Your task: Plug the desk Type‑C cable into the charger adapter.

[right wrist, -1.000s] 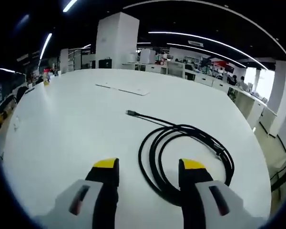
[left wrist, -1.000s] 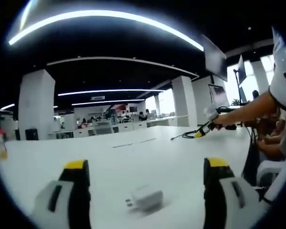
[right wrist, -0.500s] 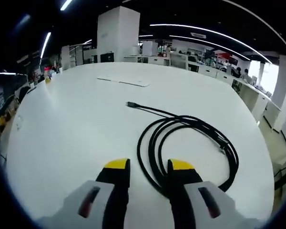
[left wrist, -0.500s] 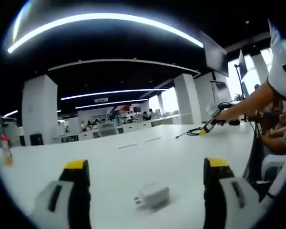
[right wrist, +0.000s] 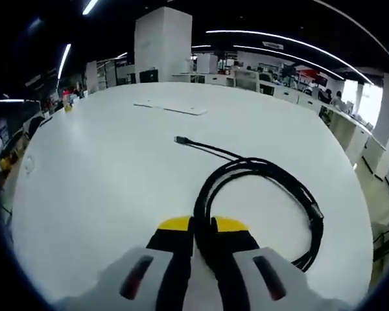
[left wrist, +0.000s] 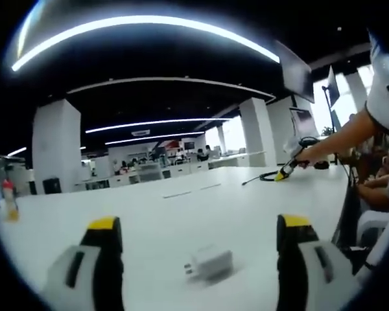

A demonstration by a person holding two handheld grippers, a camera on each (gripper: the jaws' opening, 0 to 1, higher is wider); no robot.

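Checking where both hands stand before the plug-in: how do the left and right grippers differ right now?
The left gripper has its jaws wide apart; the right gripper has them shut on the black cable. The left holds nothing, with the white charger adapter lying between its jaws; the right grips the cable's coil. Both have yellow-tipped jaws over the white table.

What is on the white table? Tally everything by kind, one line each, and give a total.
Black Type-C cable: 1, coiled, pinched in the right claw
White charger adapter: 1, lying between the open left claw's jaws
Flat white sheet: 1
Bottle: 1, at the table's far edge
Total: 4
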